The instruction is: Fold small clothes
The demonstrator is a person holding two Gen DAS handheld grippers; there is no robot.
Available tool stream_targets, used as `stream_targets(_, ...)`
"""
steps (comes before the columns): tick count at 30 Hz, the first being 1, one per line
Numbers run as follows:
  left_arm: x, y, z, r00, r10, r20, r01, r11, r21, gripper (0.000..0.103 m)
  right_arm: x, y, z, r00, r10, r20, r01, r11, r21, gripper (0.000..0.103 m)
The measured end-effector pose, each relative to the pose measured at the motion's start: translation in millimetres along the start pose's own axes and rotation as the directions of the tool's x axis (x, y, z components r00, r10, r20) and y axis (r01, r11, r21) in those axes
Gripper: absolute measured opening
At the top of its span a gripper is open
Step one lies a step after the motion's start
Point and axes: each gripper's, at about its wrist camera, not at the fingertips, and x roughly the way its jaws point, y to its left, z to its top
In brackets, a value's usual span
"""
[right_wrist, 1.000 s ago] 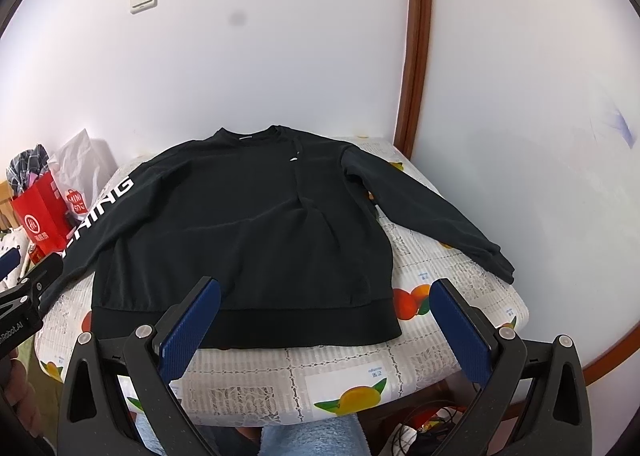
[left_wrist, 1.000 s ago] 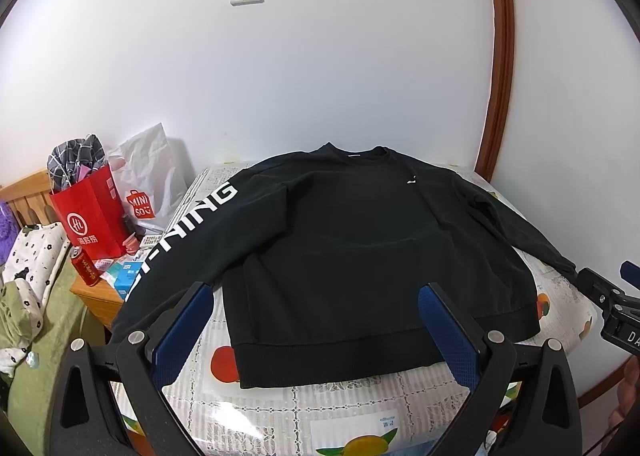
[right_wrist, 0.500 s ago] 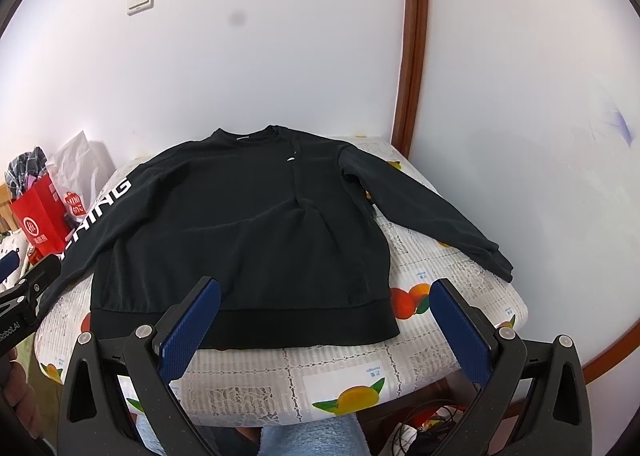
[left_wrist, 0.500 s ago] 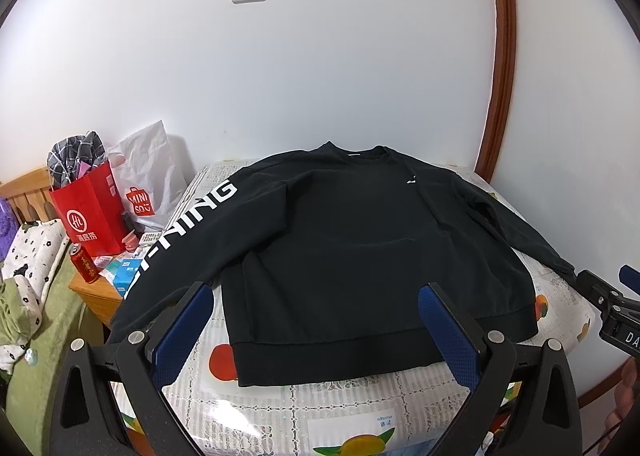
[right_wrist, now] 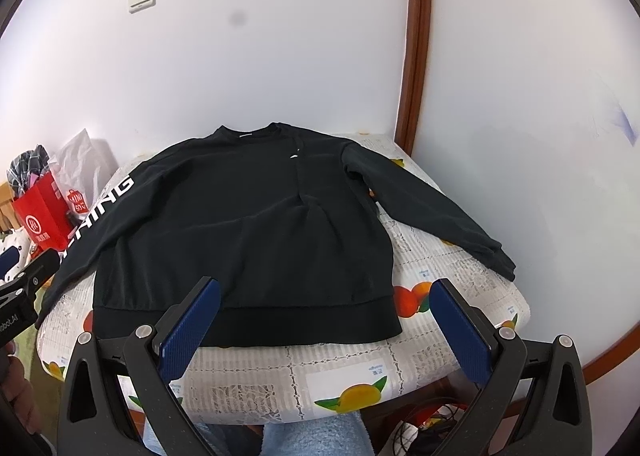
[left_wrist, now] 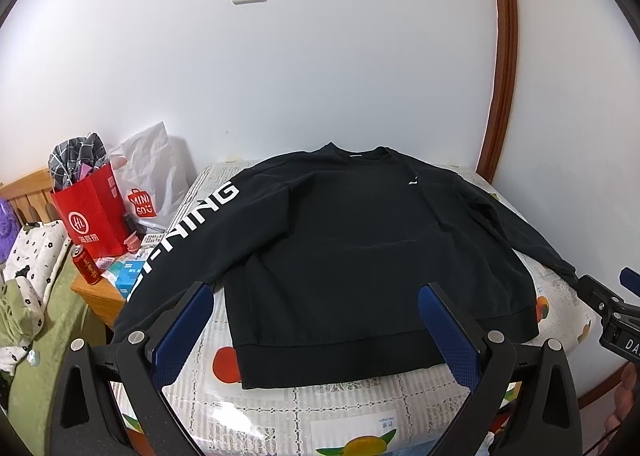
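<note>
Item: black long-sleeved sweatshirt (left_wrist: 352, 252), laid flat and face up on the worktop (right_wrist: 452, 288), collar toward the wall, ribbed hem nearest the person, both sleeves spread; unfolded. Left tongs (left_wrist: 316, 332) and right tongs (right_wrist: 326, 322): each spread wide, holding nothing, hovering above the near hem, blue textured pads on black frames. Cloth: soft matte knit, limp, with a diagonal crease running down from the small white chest logo; white block lettering along one sleeve. Worktop cover: glossy plastic printed with fruit and lace pattern, probably slippery. Risks, as judged: the lettered sleeve (left_wrist: 188, 240) overhangs the edge beside a red paper bag (left_wrist: 90, 212) and a red can (left_wrist: 86, 266), so a swept fold could snag or topple them; a pinch taking one layer only would drag the garment askew; the existing crease may be folded in.
</note>
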Motion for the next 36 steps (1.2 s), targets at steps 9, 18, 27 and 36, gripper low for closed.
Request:
stream_targets(9, -4.0, -0.9, 2.6, 1.000, 0.008, 0.011, -0.008, 1.000, 0.004, 0.103, -0.2, 2.0, 3.2, 1.000, 0.009, 0.005, -0.009, 1.000, -0.006, 0.102)
stream_targets(18, -3.8, 4.1, 8.1, 1.000, 0.010, 0.016, -0.010, 1.000, 0.002, 0.103, 0.0, 7.3, 8.0, 1.000, 0.008, 0.015, -0.008, 1.000, -0.024, 0.102)
stream_targets(27, 10.7, 17.0, 13.0, 1.000, 0.004, -0.007, -0.004, 1.000, -0.020, 0.103, 9.7, 12.7, 11.9, 1.000, 0.005, 0.009, -0.005, 1.000, -0.022, 0.102)
stream_targets(36, 44.7, 48.8, 9.0, 0.997, -0.059, -0.058, 0.053, 0.994, -0.100, 0.103, 21.0, 21.5, 19.9, 0.999, -0.030, 0.033, 0.031, 0.999, -0.026, 0.102)
